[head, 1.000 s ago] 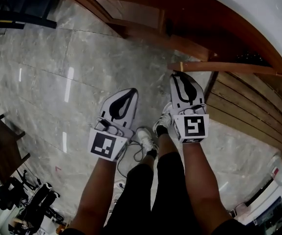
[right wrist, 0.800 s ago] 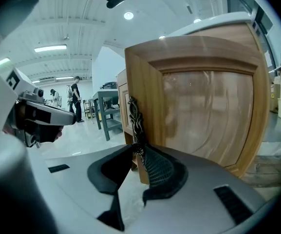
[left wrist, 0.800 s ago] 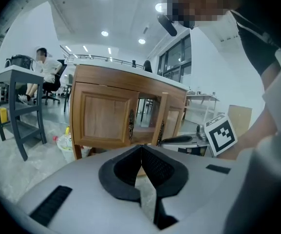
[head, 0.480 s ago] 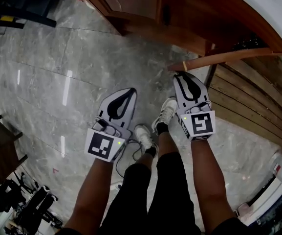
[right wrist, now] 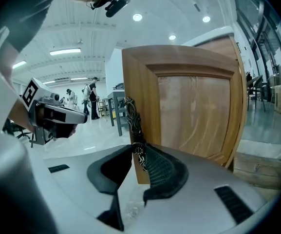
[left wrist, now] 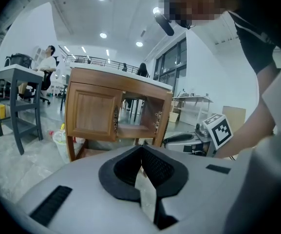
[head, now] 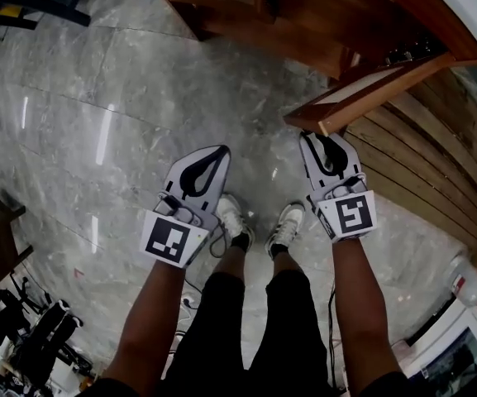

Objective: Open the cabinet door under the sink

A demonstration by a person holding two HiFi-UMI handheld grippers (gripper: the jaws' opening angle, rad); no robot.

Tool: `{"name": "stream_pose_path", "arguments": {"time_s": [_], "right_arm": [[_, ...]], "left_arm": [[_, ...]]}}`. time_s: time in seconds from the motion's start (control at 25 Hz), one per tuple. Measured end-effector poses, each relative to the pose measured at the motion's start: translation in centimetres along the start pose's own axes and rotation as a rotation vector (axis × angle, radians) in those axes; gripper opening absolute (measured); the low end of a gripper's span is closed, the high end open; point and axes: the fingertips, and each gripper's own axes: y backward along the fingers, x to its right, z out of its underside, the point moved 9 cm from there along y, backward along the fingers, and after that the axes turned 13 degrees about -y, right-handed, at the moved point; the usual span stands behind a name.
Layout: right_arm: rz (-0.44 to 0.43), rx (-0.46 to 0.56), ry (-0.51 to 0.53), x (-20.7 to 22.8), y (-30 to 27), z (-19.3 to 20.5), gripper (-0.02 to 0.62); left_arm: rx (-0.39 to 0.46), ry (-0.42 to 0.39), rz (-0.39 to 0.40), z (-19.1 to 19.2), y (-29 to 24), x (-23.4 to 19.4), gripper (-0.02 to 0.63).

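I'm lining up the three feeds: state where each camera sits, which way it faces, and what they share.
Head view: on the person's head, steeply down at the marble floor; shows arms, legs, shoes, left gripper and right gripper.
Left gripper view: on the left gripper, across the room toward the cabinet; shows its shut jaws and the right gripper beyond.
Right gripper view: on the right gripper, facing the open cabinet door close up; jaws closed on its handle.
Shared: head and right gripper views both show that door.
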Motion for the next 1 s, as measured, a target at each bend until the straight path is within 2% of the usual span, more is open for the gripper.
{"name": "stream_pose_path", "arguments": {"time_s": [0.2,0.52,0.8,1.0], "right_arm": [[-0.052,-0.020,0.038,1.0,3.2,1.2,0.098],[-0.101,0.017,0.050,2.4,6.4,1.7,0.100],[-0.065,0.029,0.078,3.4,8.9,2.3,0.100],[0.011,0.056,0.063,3.8,10.6,2.8,0.109]], "left_arm": [[-0.004,-0.004,-0.003,-0.3,-0.8,2.9,0.023],[0.003,0.001,-0.002,-0.7,-2.0,6.4,0.023],[-0.004,-0.012,0.023,-1.1,-2.7,8.0,0.023],[-0.003,-0.010,0.039,-1.3,-2.7,8.5,0.023]]}}
